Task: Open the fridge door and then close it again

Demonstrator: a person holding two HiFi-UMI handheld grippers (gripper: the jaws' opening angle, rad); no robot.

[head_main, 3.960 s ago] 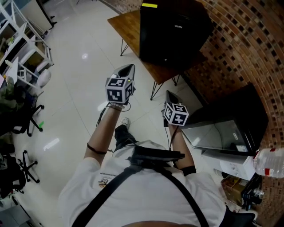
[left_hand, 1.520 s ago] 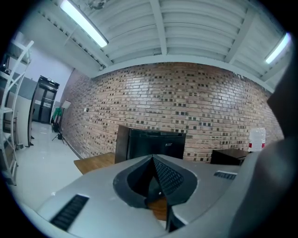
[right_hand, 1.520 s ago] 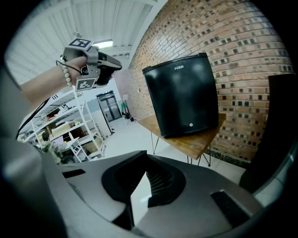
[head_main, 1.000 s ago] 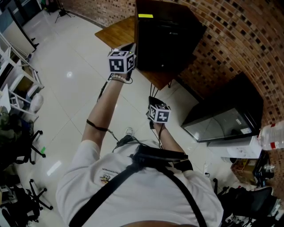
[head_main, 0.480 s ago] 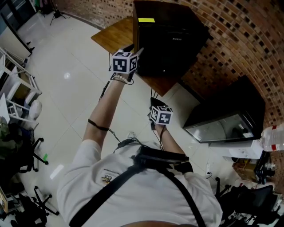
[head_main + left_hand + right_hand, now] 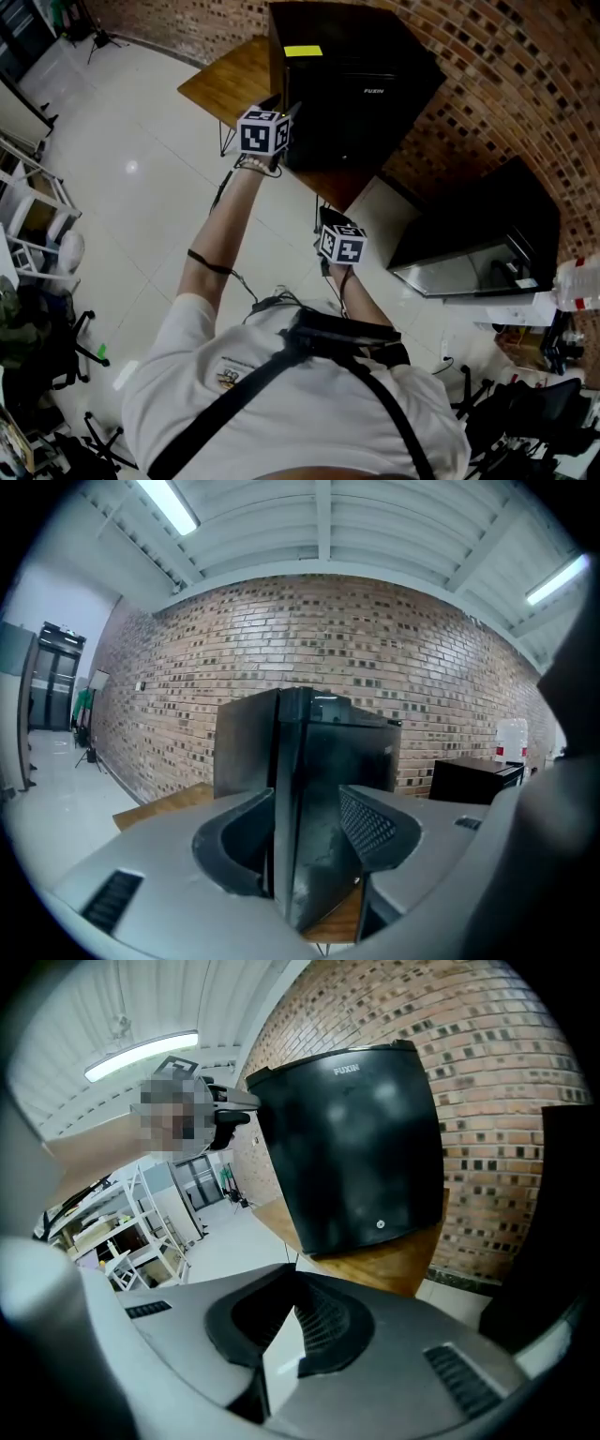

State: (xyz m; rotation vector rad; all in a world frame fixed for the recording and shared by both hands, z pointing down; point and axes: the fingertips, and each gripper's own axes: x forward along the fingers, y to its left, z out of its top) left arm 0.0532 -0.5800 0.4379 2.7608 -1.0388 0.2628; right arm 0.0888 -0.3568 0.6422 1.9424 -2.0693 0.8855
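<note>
The black fridge stands on the wooden table against the brick wall, its door shut. The left gripper is right up at the fridge's front corner; its jaws have just been opening and now stand about half apart. The door's upright edge runs top to bottom in the gap between them, and I can't see either pad pressing on it. That edge lies dead ahead of the left gripper, which looks set for the pull. The right gripper hangs lower and further out from the fridge's front, jaws together, holding nothing
</note>
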